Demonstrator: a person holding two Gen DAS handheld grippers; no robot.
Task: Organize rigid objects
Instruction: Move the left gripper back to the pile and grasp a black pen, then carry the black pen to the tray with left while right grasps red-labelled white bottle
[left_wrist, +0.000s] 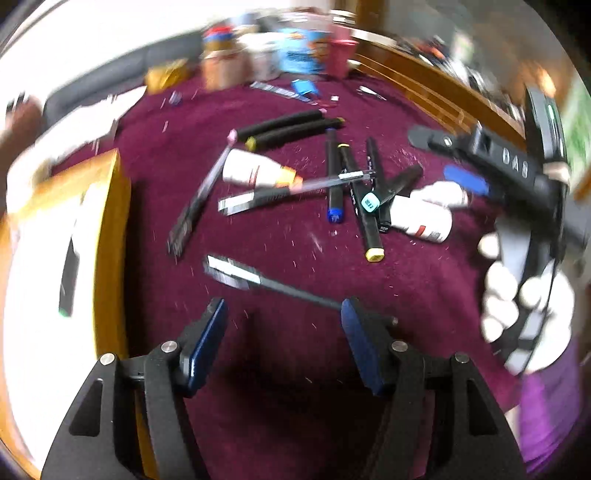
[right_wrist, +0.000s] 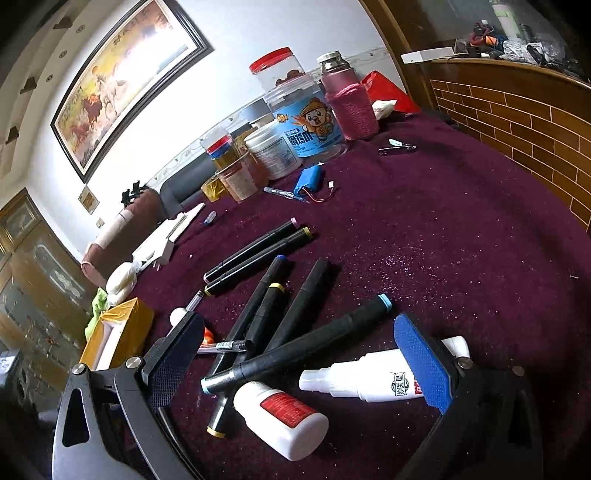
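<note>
Black markers (right_wrist: 295, 350) and pens lie scattered on a dark red cloth (right_wrist: 443, 240), with a white bottle with a red label (right_wrist: 280, 417) and a white spray bottle (right_wrist: 362, 373) among them. My right gripper (right_wrist: 299, 354) hovers open over this pile, one finger on each side of it, touching nothing. In the left wrist view my left gripper (left_wrist: 284, 332) is open and holds nothing. A black and white pen (left_wrist: 258, 280) lies just ahead of it, its thin end running behind the right fingertip. A yellow box (left_wrist: 107, 240) at the left holds one black marker (left_wrist: 68, 280).
Jars (right_wrist: 306, 122), a pink-sleeved bottle (right_wrist: 351, 99), a blue battery pack (right_wrist: 308, 179) and a nail clipper (right_wrist: 397, 147) stand at the cloth's far side. A wooden brick-pattern panel (right_wrist: 517, 122) borders the right. A gloved hand (left_wrist: 517, 302) holds the right gripper (left_wrist: 447, 158).
</note>
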